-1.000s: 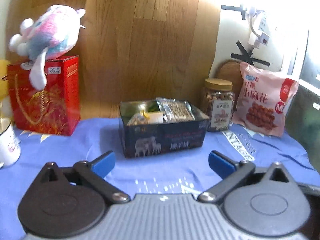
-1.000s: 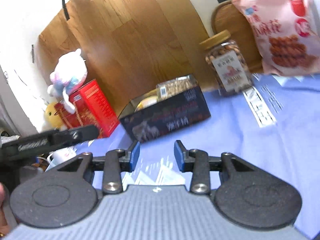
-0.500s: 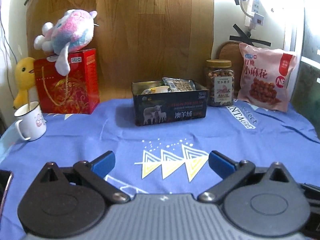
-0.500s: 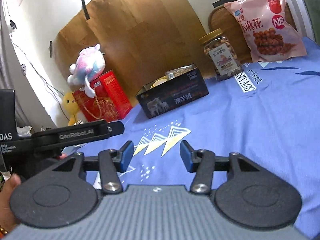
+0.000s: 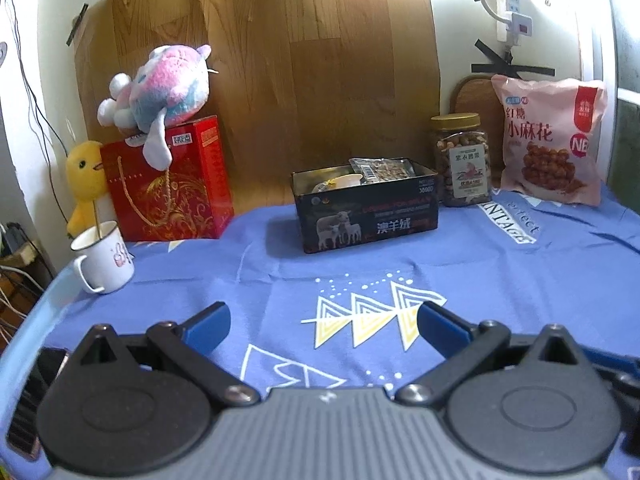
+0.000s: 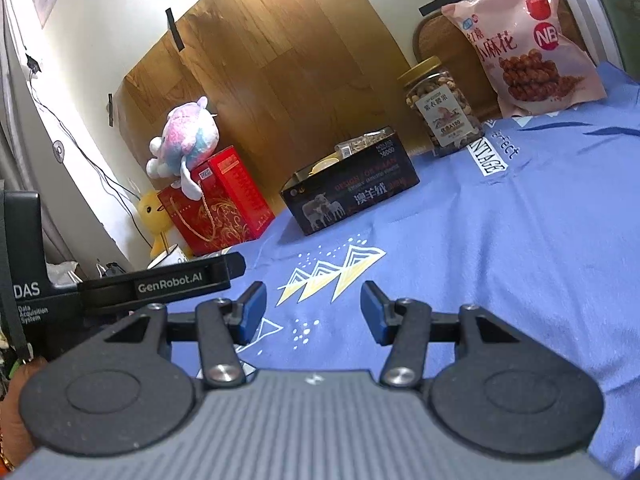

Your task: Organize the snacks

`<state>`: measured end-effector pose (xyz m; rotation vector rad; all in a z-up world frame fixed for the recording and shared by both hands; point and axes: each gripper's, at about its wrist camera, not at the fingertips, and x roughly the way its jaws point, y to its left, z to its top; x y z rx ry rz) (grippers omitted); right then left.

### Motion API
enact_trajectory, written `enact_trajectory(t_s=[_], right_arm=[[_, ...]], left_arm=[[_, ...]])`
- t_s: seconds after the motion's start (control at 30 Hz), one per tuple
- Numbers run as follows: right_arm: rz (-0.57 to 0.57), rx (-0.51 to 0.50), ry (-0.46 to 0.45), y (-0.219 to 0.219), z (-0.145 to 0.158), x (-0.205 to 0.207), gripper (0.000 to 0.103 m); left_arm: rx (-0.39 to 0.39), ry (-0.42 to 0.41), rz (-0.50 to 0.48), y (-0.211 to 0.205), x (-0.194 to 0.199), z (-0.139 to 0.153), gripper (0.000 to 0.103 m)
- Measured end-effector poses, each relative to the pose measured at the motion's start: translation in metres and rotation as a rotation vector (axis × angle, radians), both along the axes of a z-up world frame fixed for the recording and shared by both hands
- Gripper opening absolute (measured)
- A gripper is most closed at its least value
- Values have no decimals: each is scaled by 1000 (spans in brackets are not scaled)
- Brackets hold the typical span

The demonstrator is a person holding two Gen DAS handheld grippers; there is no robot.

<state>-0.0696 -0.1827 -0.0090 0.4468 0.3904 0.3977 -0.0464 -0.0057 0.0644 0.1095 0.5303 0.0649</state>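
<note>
A dark tin box [image 5: 366,216] with sheep on its side stands at the back of the blue cloth and holds several snack packets [image 5: 380,170]. It also shows in the right wrist view [image 6: 352,196]. Right of it stand a jar of nuts [image 5: 462,160] and a pink snack bag [image 5: 550,144]. My left gripper [image 5: 322,330] is open and empty, well in front of the box. My right gripper [image 6: 312,316] is open and empty, also far from the box. The left gripper's body [image 6: 160,280] shows at the left of the right wrist view.
A red gift box [image 5: 168,180] with a plush toy [image 5: 160,88] on top stands at the back left. A yellow duck toy [image 5: 86,180] and a white mug [image 5: 104,258] are beside it. A wood panel [image 5: 280,60] backs the table.
Both grippers have pulled back from the tin box, which now looks smaller and farther away. The right gripper has opened wider. The snacks stay in the box.
</note>
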Motion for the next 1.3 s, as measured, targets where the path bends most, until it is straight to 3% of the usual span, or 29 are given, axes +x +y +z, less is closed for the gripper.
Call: enact_trajectory(t_s=[0.13, 0.87, 1.07, 1.3], right_arm=[[-2, 21, 14, -3, -3, 1, 55], [30, 36, 56, 0, -9, 9, 55], [18, 6, 74, 2, -11, 14, 55], [-31, -31, 34, -5, -6, -2, 55]], left_arm=[[61, -7, 22, -4, -1, -2, 103], [119, -59, 110, 14, 6, -7, 103], [110, -113, 82, 15, 0, -2, 103], [116, -136, 12, 0, 4, 5, 103]])
